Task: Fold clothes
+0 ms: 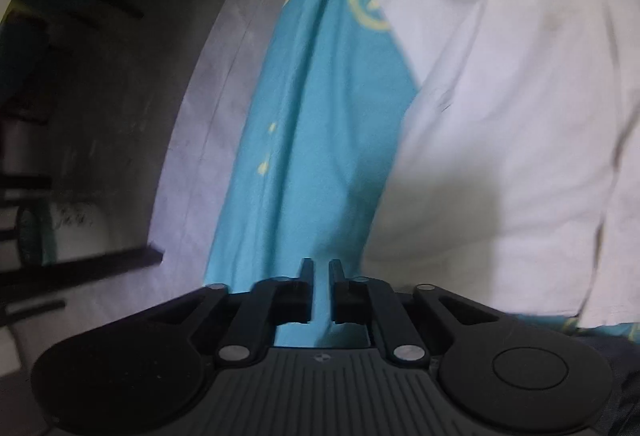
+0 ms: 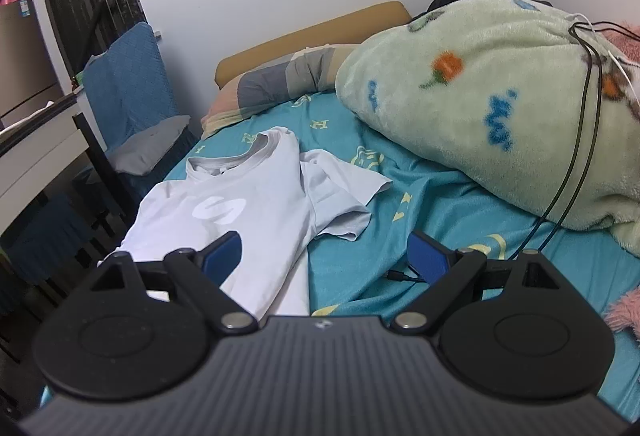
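The white T-shirt (image 2: 240, 204) lies face up on the turquoise bedsheet (image 2: 432, 220), collar toward the pillow (image 2: 280, 84) at the head of the bed, one sleeve (image 2: 340, 192) flopped out sideways with its edge turned under; its long axis runs from collar to hem, straight away from the right gripper (image 2: 324, 256) and a little left of that claw's midline. The right claw stands wide open with nothing in it, its left blue pad (image 2: 224, 256) over the lower body of the shirt and its right pad over bare sheet, so the shirt's side edge falls between the fingers. The left gripper (image 1: 320, 288) is drawn nearly shut, only a narrow slit between the fingers, and I see no cloth pinched there; it hovers low over the sheet with the white T-shirt (image 1: 500, 116) just to its right and ahead. Whether this spread-out, partly rumpled state is a fold in progress or a layout cannot be told. Either claw is close: the left is nearer the far side edge, the right nearer the hem and sleeve side
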Available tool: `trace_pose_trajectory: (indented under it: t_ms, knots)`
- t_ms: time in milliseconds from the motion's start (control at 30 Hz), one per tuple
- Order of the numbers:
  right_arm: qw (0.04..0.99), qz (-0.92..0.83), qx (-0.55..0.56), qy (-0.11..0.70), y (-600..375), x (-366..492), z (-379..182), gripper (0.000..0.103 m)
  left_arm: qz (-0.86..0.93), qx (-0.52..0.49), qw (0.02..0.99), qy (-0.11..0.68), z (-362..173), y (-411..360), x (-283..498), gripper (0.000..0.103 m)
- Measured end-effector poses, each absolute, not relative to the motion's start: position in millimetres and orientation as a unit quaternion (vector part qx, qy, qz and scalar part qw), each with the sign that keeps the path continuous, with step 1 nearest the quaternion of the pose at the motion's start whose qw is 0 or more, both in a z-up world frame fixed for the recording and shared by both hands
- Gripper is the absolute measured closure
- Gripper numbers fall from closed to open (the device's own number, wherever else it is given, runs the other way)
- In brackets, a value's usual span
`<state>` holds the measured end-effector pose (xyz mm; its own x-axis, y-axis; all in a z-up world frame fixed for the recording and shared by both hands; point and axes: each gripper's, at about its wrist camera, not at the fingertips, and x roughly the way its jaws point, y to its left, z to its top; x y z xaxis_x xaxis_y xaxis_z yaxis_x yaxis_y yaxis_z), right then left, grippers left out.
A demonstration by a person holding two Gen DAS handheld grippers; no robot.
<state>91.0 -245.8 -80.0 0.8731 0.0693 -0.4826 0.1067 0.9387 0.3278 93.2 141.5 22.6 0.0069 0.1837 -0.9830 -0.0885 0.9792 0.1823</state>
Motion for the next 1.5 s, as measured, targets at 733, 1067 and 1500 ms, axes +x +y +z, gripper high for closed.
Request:
trace_pose_trajectory:
  t_ms: [733,1067,1500]
  knots:
    - [0.879,0.208,0.144,0.403,-166,24,-114,0.031,0.001,-0.082,0.926,0.37,33,31,82,0.022]
    - [0.857,0.175,0.117,0.471,-146,24,-121,0.083,-0.021,-0.171,0.905,0.39,-38,83,115,0.022]
    - [0.846,0.045,0.151,0.51,-236,9,-88,0.098,-0.051,-0.136,0.922,0.36,-18,65,100,0.022]
